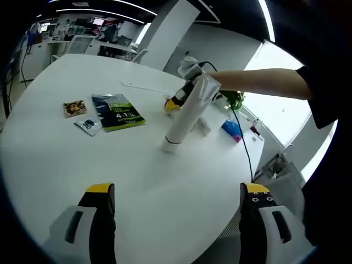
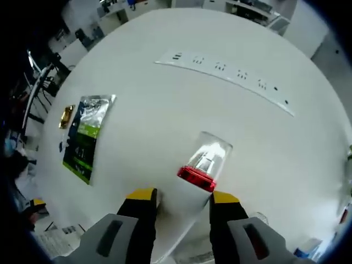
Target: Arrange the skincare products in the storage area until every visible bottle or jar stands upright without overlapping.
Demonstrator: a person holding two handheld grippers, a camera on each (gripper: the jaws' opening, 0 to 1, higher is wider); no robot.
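Observation:
A white skincare tube (image 1: 181, 118) with a red ring and a clear cap stands cap-down on the white table (image 1: 82, 165), leaning to the right. My right gripper (image 1: 184, 96) comes in from the right and grips its upper part. In the right gripper view the tube's cap (image 2: 208, 157) points away from me, and the right gripper (image 2: 183, 197) is shut on the white body. My left gripper (image 1: 179, 195) hangs over the table's near side, open, with nothing between its fingers.
A green sachet pack (image 1: 117, 111) (image 2: 83, 137), a small brown packet (image 1: 74, 108) and a small blue-white sachet (image 1: 88, 125) lie left of the tube. A white power strip (image 2: 231, 69) lies beyond. A blue item (image 1: 232, 129) sits near the right edge.

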